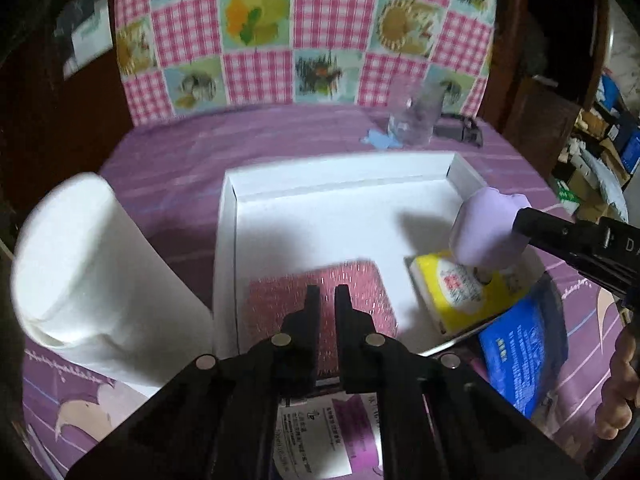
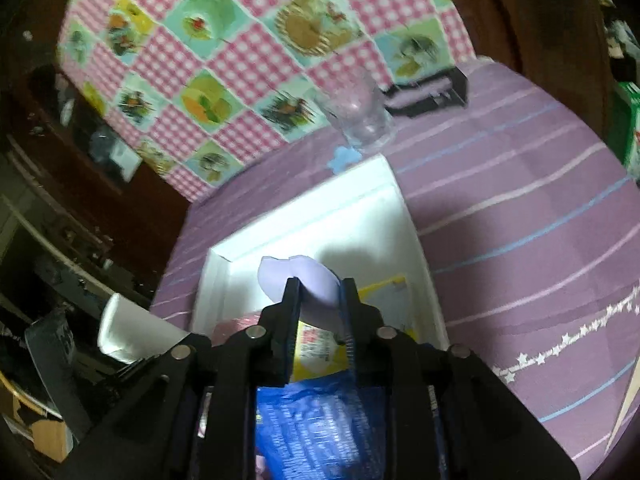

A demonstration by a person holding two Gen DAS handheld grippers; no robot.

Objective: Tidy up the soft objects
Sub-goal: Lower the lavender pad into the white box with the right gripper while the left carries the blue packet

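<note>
From my feed, the left gripper (image 1: 327, 294) is pinched together on nothing, hovering over the pink glittery pack (image 1: 320, 304) in the white box (image 1: 226, 240). The right gripper (image 2: 320, 286) has the lilac sponge (image 2: 310, 280) between its pads, above the yellow pack (image 1: 464, 292). Labels are too blurry to read, apart from "DA" on the right tong's side.

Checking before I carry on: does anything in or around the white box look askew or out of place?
Yes. The yellow packet lies at an angle in the white box, and the blue packet sits tilted across the box's near right rim, half outside. The lilac soft object is still between the right gripper fingers, above the yellow packet.
</note>
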